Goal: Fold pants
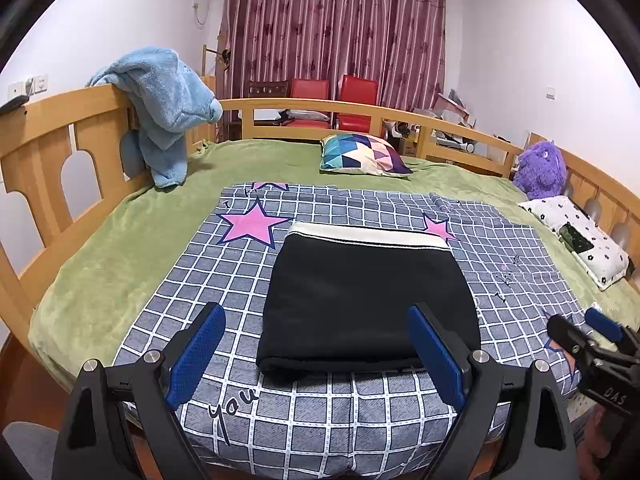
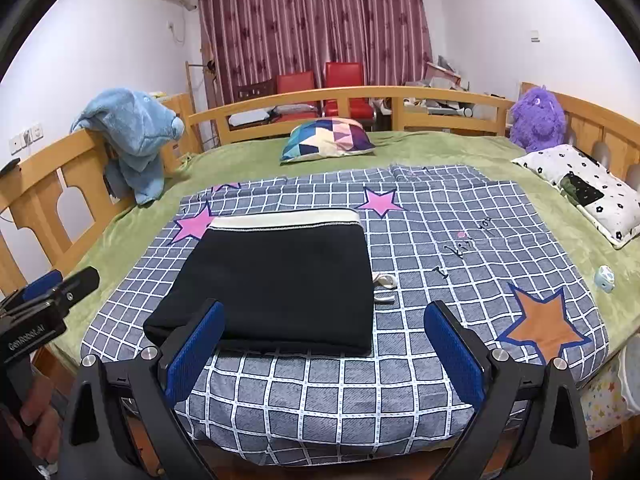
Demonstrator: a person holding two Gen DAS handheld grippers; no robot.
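Observation:
The black pants [image 1: 368, 300] lie folded into a thick rectangle on the checked blue sheet [image 1: 240, 280], with the white waistband at the far edge. They also show in the right wrist view [image 2: 280, 284], where a white drawstring [image 2: 385, 285] pokes out at their right side. My left gripper [image 1: 316, 354] is open and empty, just in front of the pants' near fold. My right gripper [image 2: 325, 354] is open and empty, in front of the pants' near right corner. Each gripper shows at the edge of the other's view.
The checked sheet [image 2: 440, 240] covers a green blanket [image 1: 120, 248] on a wooden-railed bed. A patterned cushion [image 1: 362, 156], a blue plush [image 1: 160, 108], a purple plush [image 1: 540, 170] and a white pillow [image 1: 580, 236] lie round the edges. A small pale toy [image 2: 605, 278] sits at right.

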